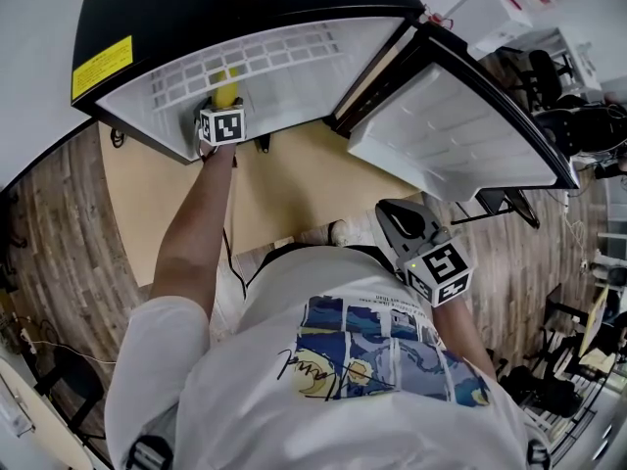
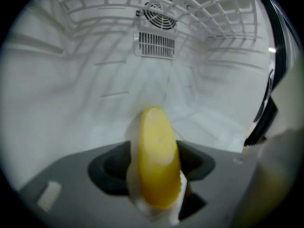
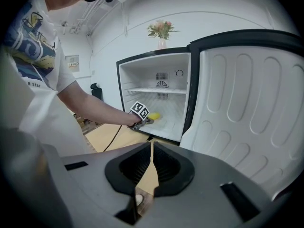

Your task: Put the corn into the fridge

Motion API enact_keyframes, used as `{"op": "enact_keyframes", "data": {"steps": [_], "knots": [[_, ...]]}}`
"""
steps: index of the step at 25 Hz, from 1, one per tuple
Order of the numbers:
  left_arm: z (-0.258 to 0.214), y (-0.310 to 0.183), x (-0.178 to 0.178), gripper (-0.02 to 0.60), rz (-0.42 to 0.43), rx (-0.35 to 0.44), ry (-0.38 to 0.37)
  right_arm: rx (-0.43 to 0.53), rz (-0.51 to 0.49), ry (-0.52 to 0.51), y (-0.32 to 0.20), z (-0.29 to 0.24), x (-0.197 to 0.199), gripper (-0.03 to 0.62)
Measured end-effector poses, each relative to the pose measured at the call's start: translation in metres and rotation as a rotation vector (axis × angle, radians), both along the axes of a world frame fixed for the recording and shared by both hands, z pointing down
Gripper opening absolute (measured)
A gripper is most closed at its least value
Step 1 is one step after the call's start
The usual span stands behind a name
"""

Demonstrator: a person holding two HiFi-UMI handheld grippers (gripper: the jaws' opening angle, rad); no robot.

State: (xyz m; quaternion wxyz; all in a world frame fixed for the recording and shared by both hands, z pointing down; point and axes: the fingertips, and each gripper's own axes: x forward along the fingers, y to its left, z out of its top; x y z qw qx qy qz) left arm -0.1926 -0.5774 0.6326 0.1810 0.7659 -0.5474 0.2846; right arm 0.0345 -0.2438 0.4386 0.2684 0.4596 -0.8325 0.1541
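1. Your right gripper [image 3: 151,175] hangs by your hip, jaws together on nothing. Keep it parked there, clear of the open door [image 3: 247,113].
2. Your left gripper [image 2: 159,189] reaches into the fridge [image 1: 196,8]. Its jaws stand wide with the corn [image 2: 156,151] between them, and the pads look to lie beside it rather than bite.
3. Make sure the corn's weight is on the fridge floor. Then draw straight back along the jaws' line, with no lift or twist, so neither pad drags it. It looks rounded and may roll.
4. The left gripper view alone shows the corn's tip aimed at the back wall and its fan grille [image 2: 158,13].
5. Only the right gripper view shows the corn low in the fridge, near the front edge and under the shelf [image 3: 156,90]. The head view gives just a yellow scrap beyond the marker cube [image 1: 222,125].
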Motion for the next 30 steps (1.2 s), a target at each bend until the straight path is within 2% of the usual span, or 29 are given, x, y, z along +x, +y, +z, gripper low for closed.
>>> {"op": "enact_keyframes", "data": {"steps": [11,19,24,30], "knots": [[-0.005,0.030,-0.004,0.304,0.007,0.020,0.006,-0.031,-0.029,-0.011,0.022,0.007,-0.009,0.023],[-0.021,0.076,-0.014,0.304,-0.008,0.046,0.027,0.013,-0.089,-0.038,0.027,0.001,-0.014,0.023],[-0.037,0.123,-0.013,0.283,-0.035,0.060,0.072,0.037,-0.094,-0.067,0.043,-0.004,0.004,0.023],[-0.057,0.189,0.009,0.235,-0.053,0.087,0.100,0.040,-0.100,-0.094,0.080,0.001,0.038,0.021]]}}
